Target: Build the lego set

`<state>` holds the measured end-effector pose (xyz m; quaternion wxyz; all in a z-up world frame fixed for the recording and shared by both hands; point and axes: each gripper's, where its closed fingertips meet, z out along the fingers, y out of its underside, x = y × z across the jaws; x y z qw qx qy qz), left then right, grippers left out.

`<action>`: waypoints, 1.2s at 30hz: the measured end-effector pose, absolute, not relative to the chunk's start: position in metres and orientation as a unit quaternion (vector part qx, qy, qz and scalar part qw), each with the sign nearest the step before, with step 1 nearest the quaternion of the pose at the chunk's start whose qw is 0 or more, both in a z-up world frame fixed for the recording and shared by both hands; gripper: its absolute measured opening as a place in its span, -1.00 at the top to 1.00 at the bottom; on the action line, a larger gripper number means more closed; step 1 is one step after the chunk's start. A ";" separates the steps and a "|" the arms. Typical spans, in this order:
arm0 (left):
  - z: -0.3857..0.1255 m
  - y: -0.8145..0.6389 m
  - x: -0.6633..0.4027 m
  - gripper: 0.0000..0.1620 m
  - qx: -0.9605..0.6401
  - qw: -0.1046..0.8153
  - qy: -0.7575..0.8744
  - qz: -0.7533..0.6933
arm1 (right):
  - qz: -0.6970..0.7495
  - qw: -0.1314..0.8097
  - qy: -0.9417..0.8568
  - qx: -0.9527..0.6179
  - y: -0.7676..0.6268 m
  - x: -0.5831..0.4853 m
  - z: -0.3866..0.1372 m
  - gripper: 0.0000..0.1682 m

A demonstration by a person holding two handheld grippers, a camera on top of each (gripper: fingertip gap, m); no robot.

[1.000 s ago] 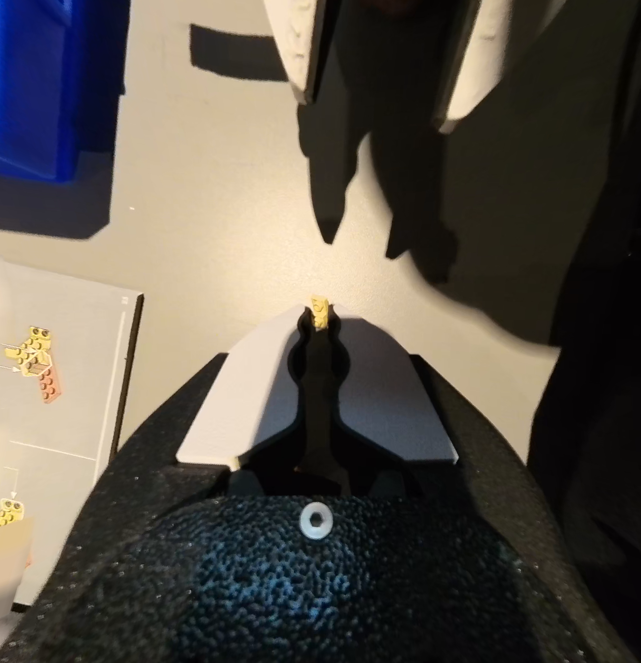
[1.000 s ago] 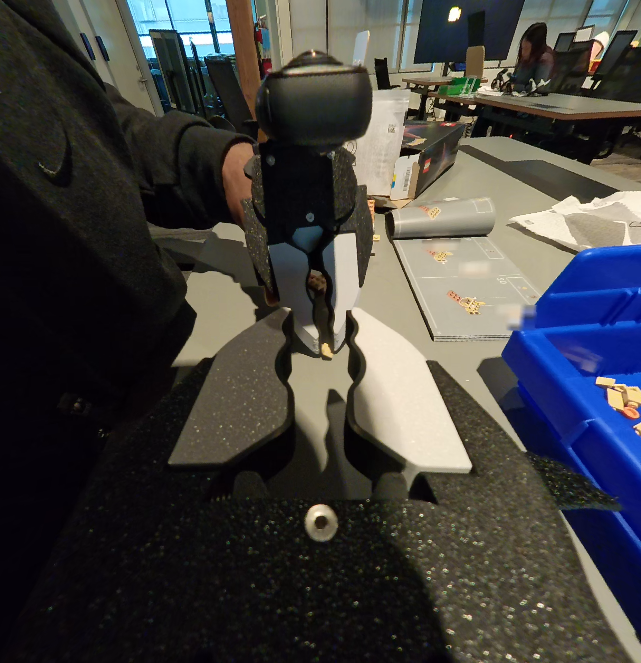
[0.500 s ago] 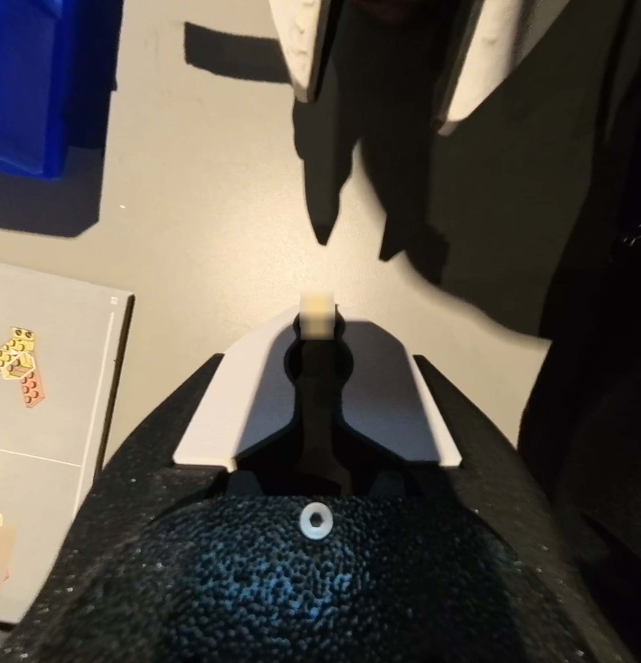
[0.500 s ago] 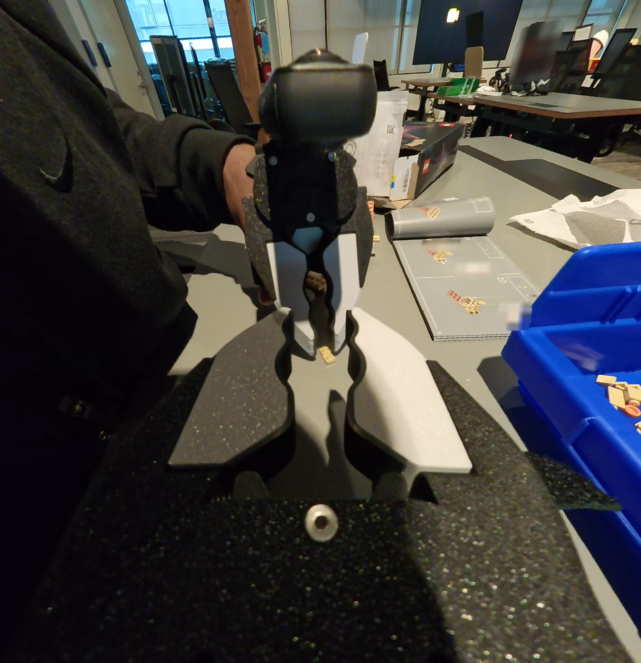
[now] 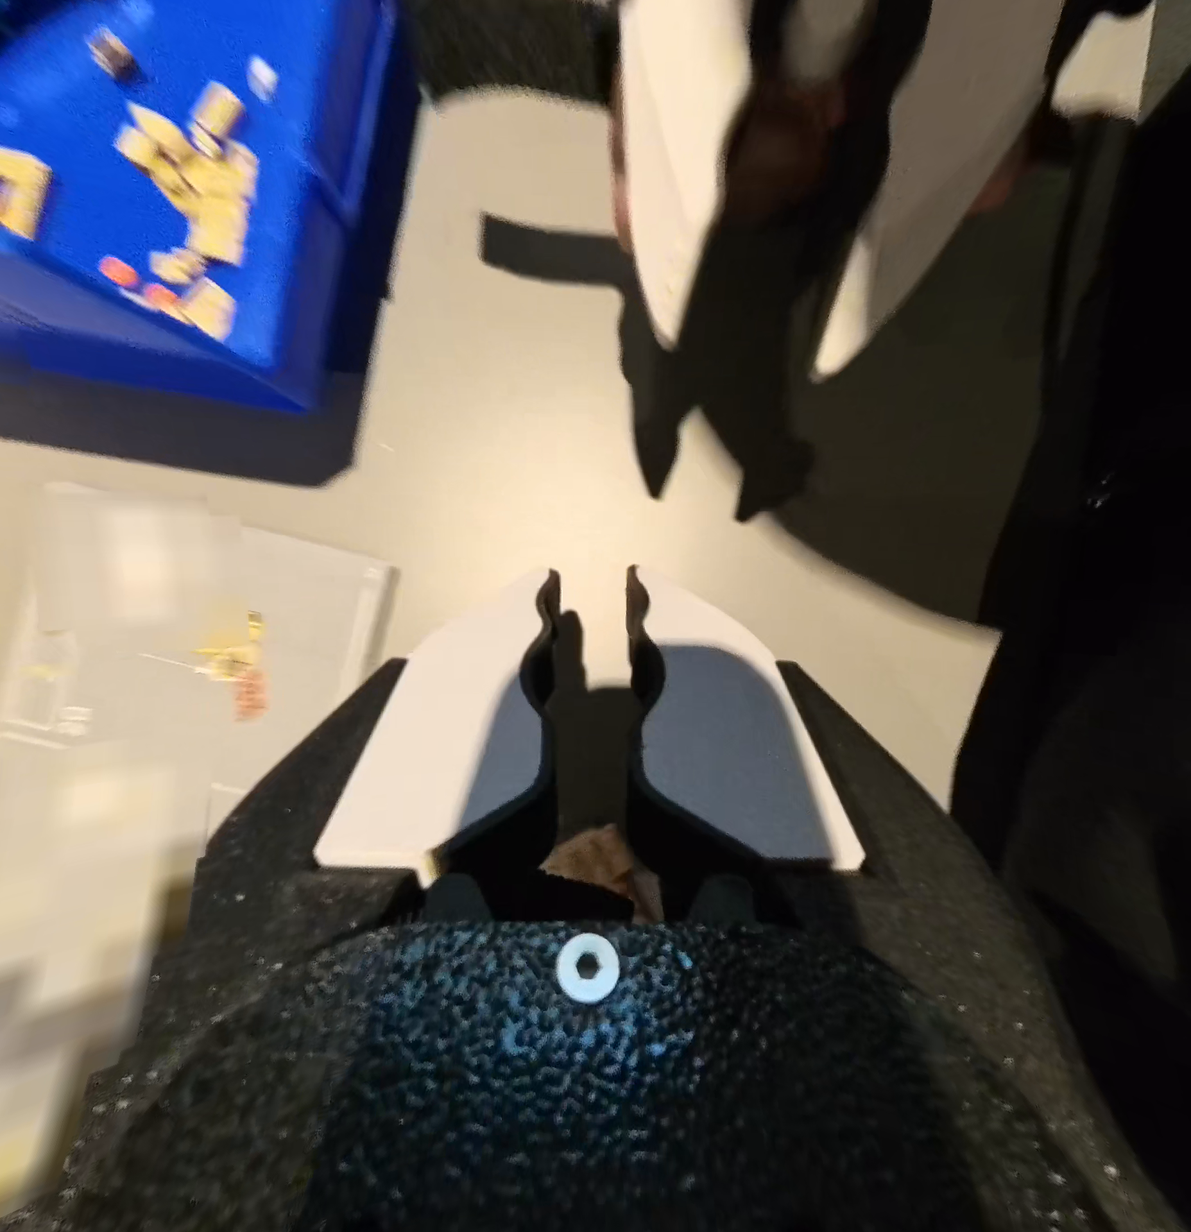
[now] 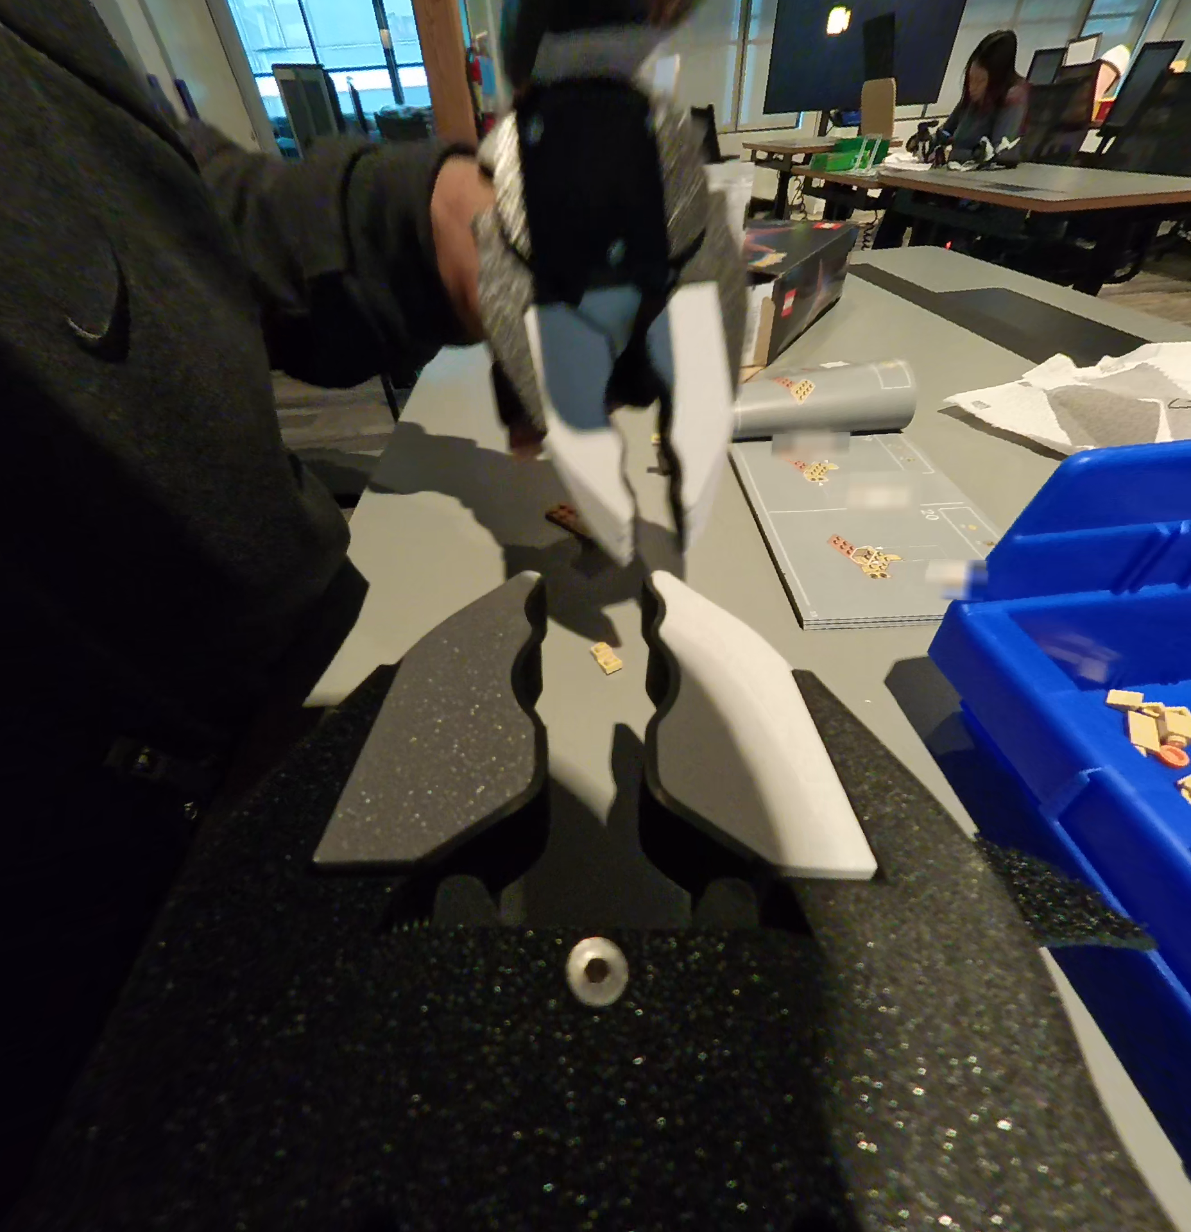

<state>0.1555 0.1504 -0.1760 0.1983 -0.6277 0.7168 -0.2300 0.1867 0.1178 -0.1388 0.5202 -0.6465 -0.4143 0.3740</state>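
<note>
Left gripper (image 5: 591, 580): white wavy-edged fingers parted, nothing between them.
Right gripper (image 6: 593, 587): spread wide, empty.
Small tan studded plastic lego plate (image 6: 606, 658): flat on smooth grey table (image 6: 446, 533), untouched.

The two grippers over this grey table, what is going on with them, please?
A person holds both grippers above the grey table, building a lego set. The left gripper, blurred, has its jaws apart and holds nothing. The right gripper is open too. A small tan lego plate lies loose on the table between the right jaws, and a brown lego plate lies farther off. The open instruction booklet and the blue plastic bin of tan pieces sit beside them.
</note>
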 end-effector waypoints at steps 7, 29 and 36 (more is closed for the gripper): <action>-0.126 0.191 0.186 0.77 -0.586 0.238 0.746 -0.209 | 0.376 0.519 -0.415 -0.646 0.117 0.187 -0.139 0.68; -0.118 0.270 0.273 0.74 -0.497 0.198 0.833 -0.144 | 0.387 0.514 -0.409 -0.647 0.118 0.188 -0.138 0.68; -0.129 0.273 0.288 0.74 -0.480 0.172 0.851 -0.127 | 0.388 0.513 -0.410 -0.647 0.118 0.188 -0.138 0.68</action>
